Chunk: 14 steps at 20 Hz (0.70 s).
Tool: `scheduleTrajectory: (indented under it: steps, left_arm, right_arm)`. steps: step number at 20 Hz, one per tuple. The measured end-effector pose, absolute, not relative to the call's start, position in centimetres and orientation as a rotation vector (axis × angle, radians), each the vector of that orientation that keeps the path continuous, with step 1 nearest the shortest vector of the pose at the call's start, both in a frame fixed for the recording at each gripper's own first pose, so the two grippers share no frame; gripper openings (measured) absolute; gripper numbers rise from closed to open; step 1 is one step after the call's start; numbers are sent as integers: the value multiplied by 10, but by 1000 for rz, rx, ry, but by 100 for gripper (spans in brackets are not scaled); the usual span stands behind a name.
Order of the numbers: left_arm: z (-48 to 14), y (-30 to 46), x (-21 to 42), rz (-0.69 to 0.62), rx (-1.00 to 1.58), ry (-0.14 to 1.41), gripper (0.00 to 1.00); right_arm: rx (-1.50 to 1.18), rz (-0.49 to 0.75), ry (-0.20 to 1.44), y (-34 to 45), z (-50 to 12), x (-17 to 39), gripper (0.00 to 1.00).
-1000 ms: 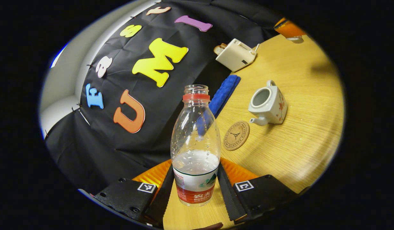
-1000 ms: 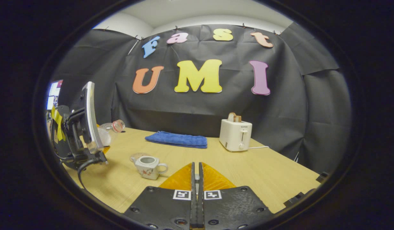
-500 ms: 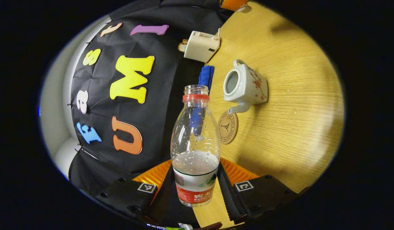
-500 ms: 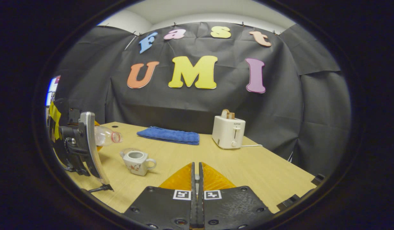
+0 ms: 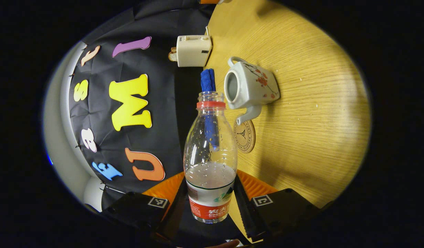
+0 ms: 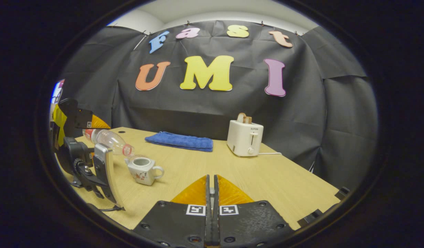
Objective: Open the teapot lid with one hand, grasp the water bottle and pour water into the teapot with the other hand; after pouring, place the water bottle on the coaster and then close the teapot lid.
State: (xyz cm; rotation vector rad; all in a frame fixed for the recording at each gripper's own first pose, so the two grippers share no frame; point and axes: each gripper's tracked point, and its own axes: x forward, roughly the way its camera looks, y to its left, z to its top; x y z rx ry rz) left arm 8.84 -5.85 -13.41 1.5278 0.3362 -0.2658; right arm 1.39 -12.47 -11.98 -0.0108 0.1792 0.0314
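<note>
A pale wooden table [image 6: 267, 179] fronts the black-draped booth. Your left gripper [image 5: 210, 203] is clamped on the water bottle [image 5: 210, 162] at its labelled base; thin, light plastic, uncapped and part full, so squeeze gently. It tilts mouth-first at the open teapot [image 6: 142, 170], a glazed, breakable pot at the table's left, with the cork coaster [image 5: 245, 135] just beside its spout. Your right gripper [image 6: 211, 210] is pressed together; whether the lid is pinched there, you can't tell.
</note>
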Motion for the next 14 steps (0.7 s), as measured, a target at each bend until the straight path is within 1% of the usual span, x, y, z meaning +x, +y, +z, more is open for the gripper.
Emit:
scheduleTrajectory:
  steps: [1, 9, 11, 12, 13, 14]
  left_arm:
    - [-130, -59, 90, -263, 1560, 331, 74]
    - [-97, -67, 103, -219, 1791, 300, 74]
    - [-90, -68, 105, -208, 1838, 302, 74]
    - [-88, -66, 104, -200, 1861, 310, 78]
    - [-86, -66, 103, -196, 1880, 314, 74]
    - [-85, -69, 103, -199, 1897, 304, 74]
  right_arm:
    - [-9, 32, 181, -125, -120, 13, 0]
    - [-9, 33, 188, -125, -122, 14, 0]
    - [-10, 36, 183, -124, -121, 13, 0]
    - [-10, 38, 180, -123, -120, 13, 0]
    - [-11, 39, 179, -123, -120, 12, 0]
    - [-14, 39, 177, -123, -119, 12, 0]
